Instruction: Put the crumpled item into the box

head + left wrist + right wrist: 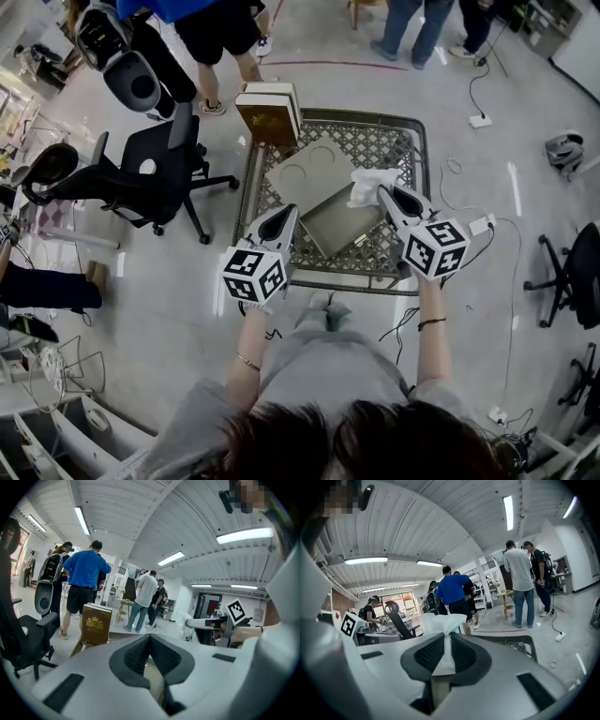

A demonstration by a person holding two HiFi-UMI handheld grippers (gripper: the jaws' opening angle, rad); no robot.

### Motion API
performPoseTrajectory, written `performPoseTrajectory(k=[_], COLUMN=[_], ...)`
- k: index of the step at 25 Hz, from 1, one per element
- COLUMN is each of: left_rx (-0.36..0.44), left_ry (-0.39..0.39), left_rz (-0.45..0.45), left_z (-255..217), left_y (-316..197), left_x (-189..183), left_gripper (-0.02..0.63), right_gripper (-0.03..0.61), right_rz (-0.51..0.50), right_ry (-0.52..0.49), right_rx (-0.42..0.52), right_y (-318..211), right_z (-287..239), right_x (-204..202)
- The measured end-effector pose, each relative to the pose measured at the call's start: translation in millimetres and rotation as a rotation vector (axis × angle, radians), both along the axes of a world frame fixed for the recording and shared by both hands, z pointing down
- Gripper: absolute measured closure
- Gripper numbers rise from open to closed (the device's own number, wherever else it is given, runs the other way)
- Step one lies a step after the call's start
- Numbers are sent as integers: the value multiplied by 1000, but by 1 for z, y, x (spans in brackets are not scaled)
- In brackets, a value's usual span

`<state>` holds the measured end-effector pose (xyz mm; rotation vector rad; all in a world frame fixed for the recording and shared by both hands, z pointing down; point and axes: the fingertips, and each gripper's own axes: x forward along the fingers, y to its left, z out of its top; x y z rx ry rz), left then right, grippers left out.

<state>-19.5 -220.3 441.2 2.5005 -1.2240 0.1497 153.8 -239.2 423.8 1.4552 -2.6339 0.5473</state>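
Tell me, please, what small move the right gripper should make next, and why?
Probably ease the right gripper inward and down, over the middle of the shallow grey open box. Its fingers pinch the crumpled white tissue, which hangs above the box's far right edge, so letting go now might land it on the rim.

The crumpled item (372, 184) is showing white, the upright box (269, 117) brown with a gold crest, the table (398, 141) grey latticework.
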Motion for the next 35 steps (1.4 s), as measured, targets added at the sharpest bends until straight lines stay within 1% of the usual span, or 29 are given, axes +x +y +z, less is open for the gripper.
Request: performPoseTrajectory(k=[7,20,30,35], left_rx=[-89,-224,-329,-368], left_ry=[0,-28,-35,-33], left_rz=[26,63,79,86], left_z=[33,97,141,158], left_y=[-7,-17,-10,-6], left_x=[4,15,18,22], left_gripper=[597,597,597,597], right_gripper=[523,523,522,523], right_rz=[-66,-174,-286,-327], right_ry=[29,70,130,167], right_rx=[-105,-280,-434,-514], right_y=[-10,-34,-27,-23], right_z=[43,122,183,210], right_x=[-17,-36,-55,-58])
